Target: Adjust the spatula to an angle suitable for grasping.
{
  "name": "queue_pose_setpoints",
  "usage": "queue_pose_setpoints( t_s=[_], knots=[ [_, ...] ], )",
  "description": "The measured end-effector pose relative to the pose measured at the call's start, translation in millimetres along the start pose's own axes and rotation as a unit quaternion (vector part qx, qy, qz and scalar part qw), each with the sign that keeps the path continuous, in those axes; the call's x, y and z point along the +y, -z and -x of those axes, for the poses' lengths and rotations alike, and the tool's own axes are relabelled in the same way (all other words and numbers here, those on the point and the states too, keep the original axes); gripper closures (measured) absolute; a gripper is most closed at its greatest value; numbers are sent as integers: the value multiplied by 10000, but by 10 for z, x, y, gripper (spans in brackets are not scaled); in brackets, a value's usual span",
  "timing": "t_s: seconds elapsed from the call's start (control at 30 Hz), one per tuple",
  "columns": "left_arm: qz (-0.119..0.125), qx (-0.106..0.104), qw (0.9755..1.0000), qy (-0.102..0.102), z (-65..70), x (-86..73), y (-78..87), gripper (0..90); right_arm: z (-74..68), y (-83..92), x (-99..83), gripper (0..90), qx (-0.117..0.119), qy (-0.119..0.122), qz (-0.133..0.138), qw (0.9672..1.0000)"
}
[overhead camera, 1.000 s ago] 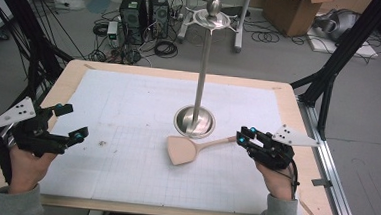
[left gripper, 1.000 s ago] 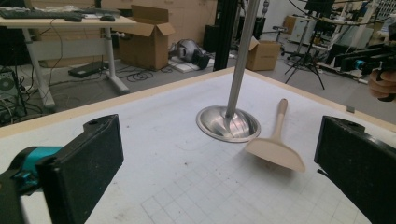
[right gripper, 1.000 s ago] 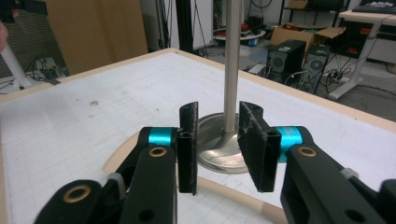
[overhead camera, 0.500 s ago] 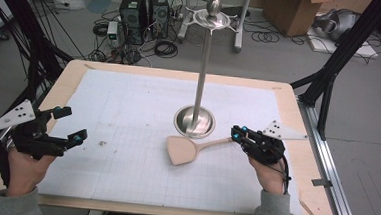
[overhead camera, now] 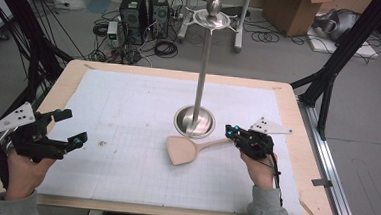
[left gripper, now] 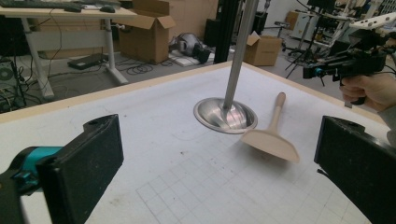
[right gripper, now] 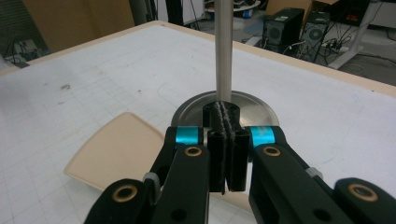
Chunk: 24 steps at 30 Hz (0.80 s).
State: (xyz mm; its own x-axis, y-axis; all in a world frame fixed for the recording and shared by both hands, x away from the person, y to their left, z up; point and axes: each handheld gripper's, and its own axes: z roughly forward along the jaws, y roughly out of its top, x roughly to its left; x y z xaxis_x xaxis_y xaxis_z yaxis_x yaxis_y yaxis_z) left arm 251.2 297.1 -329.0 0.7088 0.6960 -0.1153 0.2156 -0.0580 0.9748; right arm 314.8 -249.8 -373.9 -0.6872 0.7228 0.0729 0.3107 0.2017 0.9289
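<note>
The wooden spatula (overhead camera: 181, 149) lies flat on the counter (overhead camera: 68, 78) just in front of the metal stand (overhead camera: 201, 73), its blade nearly touching the stand's round base and its handle running away from the base toward the right hand-held gripper (overhead camera: 231, 132). That hand-held gripper sits right at the handle's far end, and its jaws have just been closing: in the right gripper view the 2 pads are pressed together with nothing visible between them, the handle passing underneath. The main risk, as I judge it, is a missed grasp: with the pads shut above the wood, any lift comes up empty, or the closed tip nudges the handle and swings the blade against the stand's base. Reopening too low could also knock the handle sideways, away from the stand. A grip taken at the very end of the handle would let the heavy blade droop and twist out, and a swinging blade could strike the stand's pole. The left hand-held gripper (overhead camera: 74, 127) waits well to the left of the stand, jaws spread and empty, too far off to steady anything.
</note>
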Motion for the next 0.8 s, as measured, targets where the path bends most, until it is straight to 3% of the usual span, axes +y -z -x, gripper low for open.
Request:
queue_pose_setpoints(
  t_s=[0.8],
  knots=[
    [-154,90,9998,41,-1,-52,8,17,4,-468,-157,900,-27,-27,-676,9977]
  ],
)
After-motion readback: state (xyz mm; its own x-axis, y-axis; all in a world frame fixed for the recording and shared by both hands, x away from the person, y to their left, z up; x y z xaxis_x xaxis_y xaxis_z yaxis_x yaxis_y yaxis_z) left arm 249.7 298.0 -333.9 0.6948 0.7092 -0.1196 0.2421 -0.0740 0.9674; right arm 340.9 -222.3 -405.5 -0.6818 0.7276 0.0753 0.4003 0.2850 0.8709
